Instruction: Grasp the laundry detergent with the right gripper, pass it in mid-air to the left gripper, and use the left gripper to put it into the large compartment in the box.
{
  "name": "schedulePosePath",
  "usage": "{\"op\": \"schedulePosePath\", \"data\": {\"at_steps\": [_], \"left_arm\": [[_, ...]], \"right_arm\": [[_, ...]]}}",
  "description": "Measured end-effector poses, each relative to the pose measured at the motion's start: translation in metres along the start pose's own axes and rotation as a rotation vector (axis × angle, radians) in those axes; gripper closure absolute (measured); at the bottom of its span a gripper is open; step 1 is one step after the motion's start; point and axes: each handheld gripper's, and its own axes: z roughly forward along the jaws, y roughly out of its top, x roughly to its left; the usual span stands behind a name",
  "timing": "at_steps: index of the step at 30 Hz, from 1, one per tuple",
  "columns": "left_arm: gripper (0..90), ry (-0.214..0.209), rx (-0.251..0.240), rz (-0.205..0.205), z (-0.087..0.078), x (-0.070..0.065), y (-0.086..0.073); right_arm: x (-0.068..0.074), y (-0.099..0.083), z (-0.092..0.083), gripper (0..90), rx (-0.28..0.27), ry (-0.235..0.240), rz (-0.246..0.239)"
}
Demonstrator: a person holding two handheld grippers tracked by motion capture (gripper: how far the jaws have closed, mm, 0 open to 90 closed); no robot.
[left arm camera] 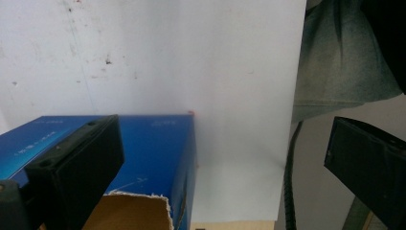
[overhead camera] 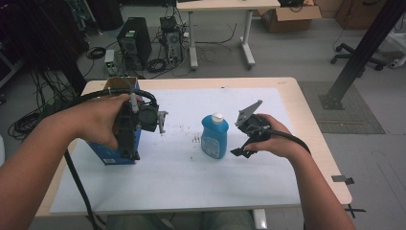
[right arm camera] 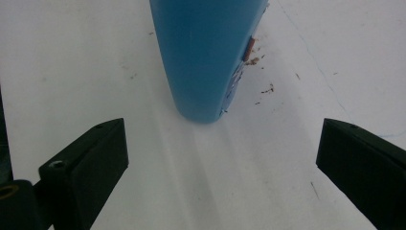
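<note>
your left gripper (overhead camera: 135,125) hangs over the blue box (overhead camera: 111,154) at the left side of the table (overhead camera: 306,124), held in your left hand (overhead camera: 98,120) with its cable looping back toward the far left. in the left gripper view its jaws stand wide apart with nothing between them; one jaw sits above the box's blue top edge, and the other is out past the near edge of the white sheet (left arm camera: 201,62). the box (left arm camera: 158,143) is open at the top, its torn brown cardboard flap (left arm camera: 134,211) showing just below the jaw.

your right gripper (overhead camera: 249,130) is low, just right of the blue bottle (overhead camera: 214,136), gripped in your right hand (overhead camera: 277,139). in the right gripper view its jaws are also spread wide and empty, pointing at the bottle's base (right arm camera: 206,52), which stands ahead of them and between their lines, not touched by either.

the bottle stands upright on the white sheet (overhead camera: 191,177), near the middle of the table, with a white cap (overhead camera: 217,116) on top and a label on its front. it is between your two grippers, close to the right one and well apart from the box. small dark specks (overhead camera: 196,139) lie on the sheet just left of the bottle, and reddish-brown ones (right arm camera: 261,88) beside its base in the right gripper view.
</note>
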Motion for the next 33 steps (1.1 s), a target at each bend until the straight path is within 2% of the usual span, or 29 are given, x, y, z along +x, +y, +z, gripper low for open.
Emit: {"op": "schedulePosePath", "data": {"at_steps": [16, 21, 33], "left_arm": [[0.4, -0.012, 0.006, 0.001, 0.004, -0.001, 0.000], [0.4, -0.009, 0.007, 0.005, 0.006, -0.001, 0.000], [0.4, -0.010, 0.010, 0.011, 0.006, -0.003, 0.003]], "right_arm": [[0.005, -0.001, 0.015, 3.5, -0.070, 0.010, 0.018], [0.007, 0.000, 0.019, 3.1, -0.116, 0.007, 0.030], [0.010, 0.002, 0.032, 3.0, -0.181, -0.001, 0.045]]}}
